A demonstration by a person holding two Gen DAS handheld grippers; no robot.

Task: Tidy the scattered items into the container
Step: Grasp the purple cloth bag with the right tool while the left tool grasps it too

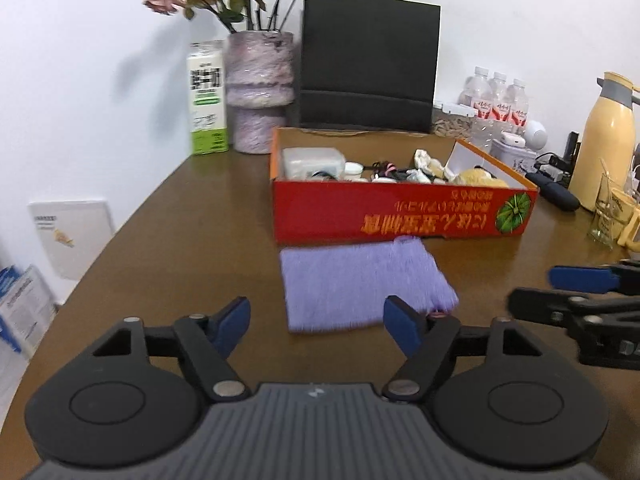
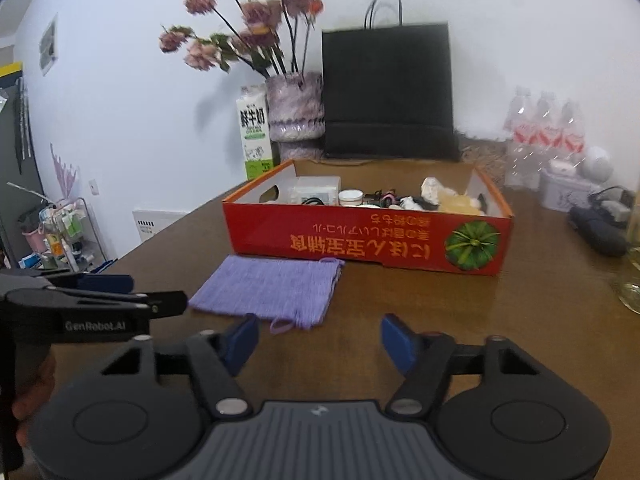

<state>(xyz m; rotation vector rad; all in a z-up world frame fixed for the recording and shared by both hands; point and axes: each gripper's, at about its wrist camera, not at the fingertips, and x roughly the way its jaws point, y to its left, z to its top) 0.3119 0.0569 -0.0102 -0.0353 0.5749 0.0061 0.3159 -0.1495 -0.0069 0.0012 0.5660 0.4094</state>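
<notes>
Two empty grippers near the last loose item, a purple cloth short of the red box.

Left wrist view: our left gripper [image 1: 316, 330] stands fairly wide with nothing between its pads; the purple cloth [image 1: 360, 284] lies flat just past it at 1 o'clock, just in front of the red cardboard box [image 1: 400, 212] at 12. We should come down on the near edge and pinch one layer.

Right wrist view: our right gripper [image 2: 320, 344] is likewise parted and empty; the cloth [image 2: 268, 294] sits at 11 o'clock, the box [image 2: 360, 240] at 12. We would take its hanging loop [image 2: 282, 325], then lift clear of the box wall.
</notes>
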